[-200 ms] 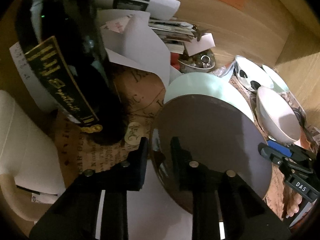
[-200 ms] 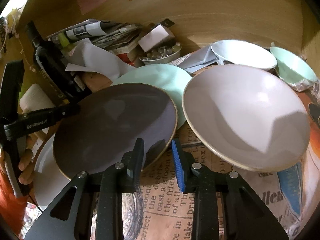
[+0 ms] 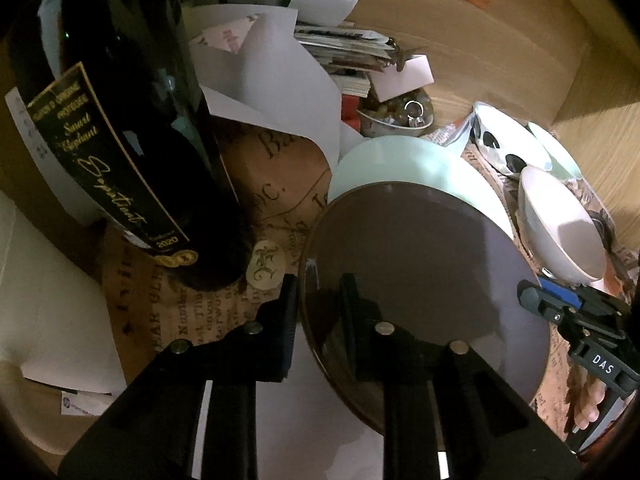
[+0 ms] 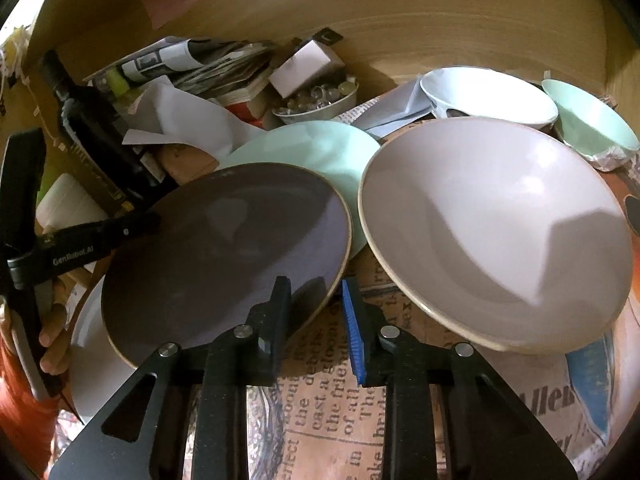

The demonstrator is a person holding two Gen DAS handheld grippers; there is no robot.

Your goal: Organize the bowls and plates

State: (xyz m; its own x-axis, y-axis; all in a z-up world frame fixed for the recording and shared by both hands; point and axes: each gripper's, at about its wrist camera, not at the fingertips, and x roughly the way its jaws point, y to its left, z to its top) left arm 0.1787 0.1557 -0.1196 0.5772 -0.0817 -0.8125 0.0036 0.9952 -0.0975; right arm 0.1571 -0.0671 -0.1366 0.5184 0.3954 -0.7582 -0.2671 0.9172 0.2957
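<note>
Tall dark glass wine bottle [image 3: 120,140]: neck & top cut off by left-wrist frame edge. Round pale-green plate [image 4: 312,148]: near part hidden under glossy brown round plate [image 4: 224,256]. Flat white plate [image 4: 92,360] mostly covered by the brown one. Left tongs [image 3: 320,312]: right finger's reflection in the glaze, real tip hard to separate. Small white bowl w/ tiny bits [image 3: 400,114]: contents too small to ID.

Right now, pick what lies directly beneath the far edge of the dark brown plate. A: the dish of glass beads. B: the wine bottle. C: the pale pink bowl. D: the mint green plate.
D: the dark brown plate overlaps the mint green plate, whose rim shows just behind it; the pale pink bowl sits apart to the right.
</note>
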